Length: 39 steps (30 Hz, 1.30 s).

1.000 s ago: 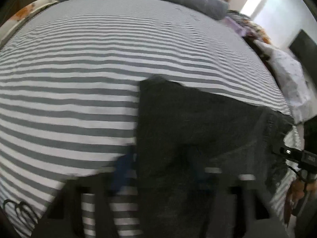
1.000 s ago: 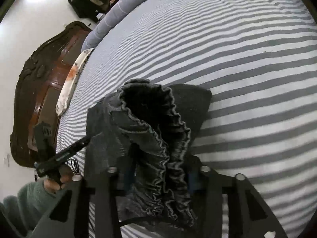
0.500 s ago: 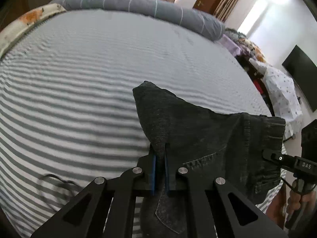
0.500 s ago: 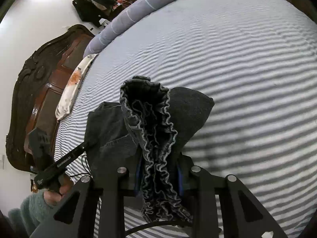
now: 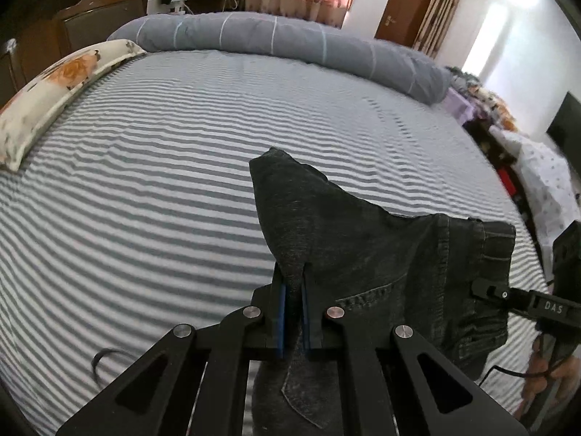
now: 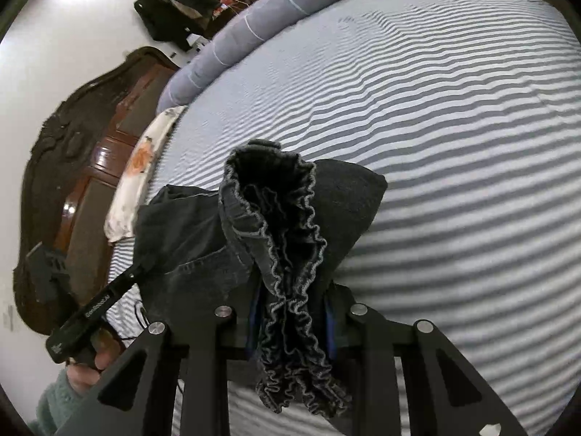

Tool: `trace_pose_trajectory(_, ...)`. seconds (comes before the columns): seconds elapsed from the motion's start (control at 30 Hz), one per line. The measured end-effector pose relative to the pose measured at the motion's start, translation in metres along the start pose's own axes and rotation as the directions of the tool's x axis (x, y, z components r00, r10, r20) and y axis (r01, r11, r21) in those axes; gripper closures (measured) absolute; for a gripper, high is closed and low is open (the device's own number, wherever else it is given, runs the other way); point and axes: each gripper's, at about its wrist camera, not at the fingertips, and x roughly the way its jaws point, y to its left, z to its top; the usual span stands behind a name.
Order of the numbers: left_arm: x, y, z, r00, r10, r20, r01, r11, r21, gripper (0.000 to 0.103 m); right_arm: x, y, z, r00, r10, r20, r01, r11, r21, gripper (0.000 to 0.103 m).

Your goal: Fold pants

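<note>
Dark grey denim pants (image 5: 363, 247) hang in the air between my two grippers, above a striped bed (image 5: 145, 181). My left gripper (image 5: 293, 298) is shut on a fold of the pants' fabric near a back pocket. My right gripper (image 6: 292, 312) is shut on the gathered elastic waistband (image 6: 279, 225), which bunches up between the blue pads. The right gripper also shows at the right edge of the left wrist view (image 5: 508, 296), and the left gripper shows at the lower left of the right wrist view (image 6: 94, 309). The legs hang below, out of sight.
The bed has a grey-and-white striped sheet. A rolled grey duvet (image 5: 276, 36) lies along the far side and a floral pillow (image 5: 54, 87) at the left. A dark wooden headboard (image 6: 72, 152) stands behind it. Clutter and a dotted cloth (image 5: 537, 181) lie at the right.
Both grippers have risen with the pants, lifting them off the sheet. The cloth went from lying flat to hanging between the grippers, and more of the room shows.
</note>
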Motion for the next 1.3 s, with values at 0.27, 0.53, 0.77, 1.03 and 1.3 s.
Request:
trace_pose_trajectory(0.27, 0.042, 0.025, -0.022, 0.991, 0.104, -0.085, -0.106, 0.994, -0.023, 0.088, 0.028, -0.009, 0.001, 0.983, -0.184, 0.010, 0.185, 0.983, -0.022, 0.043)
trace_pose_trajectory(0.53, 0.009, 0.041, -0.088, 0.990, 0.103, -0.095, -0.105, 0.994, -0.011, 0.083, 0.001, -0.031, -0.040, 0.970, -0.241, 0.033, 0.242, 0.970, -0.023, 0.035)
trace_pose_trajectory(0.77, 0.016, 0.050, -0.112, 0.981, 0.139, -0.136, -0.147, 0.988, -0.052, 0.078, 0.011, -0.040, -0.049, 0.946, -0.325, 0.016, 0.325, 0.946, -0.005, 0.030)
trace_pose_trajectory(1.03, -0.026, 0.054, -0.099, 0.987, 0.094, -0.128, -0.110, 0.986, -0.124, 0.067, -0.023, -0.006, -0.055, 0.933, -0.352, 0.075, 0.355, 0.935, -0.022, 0.028)
trace_pose_trajectory(1.3, -0.116, 0.062, -0.098, 0.989, 0.145, -0.034, -0.148, 0.981, -0.121, 0.043, -0.101, 0.046, -0.100, 0.907, -0.380, 0.183, 0.403, 0.908, -0.110, 0.021)
